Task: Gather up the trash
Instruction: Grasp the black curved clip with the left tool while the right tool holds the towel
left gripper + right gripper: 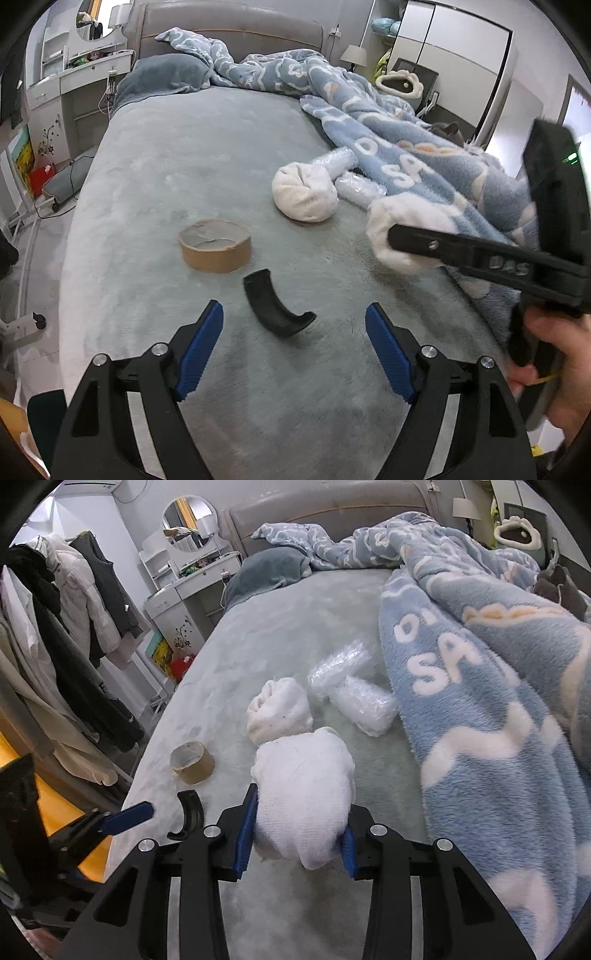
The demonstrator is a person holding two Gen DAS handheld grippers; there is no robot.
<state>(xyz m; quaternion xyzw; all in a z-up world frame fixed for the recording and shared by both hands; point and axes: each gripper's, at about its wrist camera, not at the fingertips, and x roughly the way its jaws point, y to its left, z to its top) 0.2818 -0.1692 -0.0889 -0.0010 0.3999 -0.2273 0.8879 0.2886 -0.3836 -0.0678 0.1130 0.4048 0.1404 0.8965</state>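
the left gripper [293, 325] hangs released, its blue pads wide apart, over the bed [184, 155]. the curved black piece [275, 304] lies on the sheet between and just ahead of the fingertips, toward 12 o'clock. its arc runs from about 11 o'clock at the far tip round to 3 o'clock at the near tip, so its length sits roughly along the fingers' line rather than across the gap. the left hand is the nearer one to it. the cardboard tape core [215, 245] sits further out at 11 o'clock. the right gripper [297, 830] is clenched on a white cloth wad [304, 797], so it looks occupied. a second white wad [304, 192] rests at 1 o'clock.
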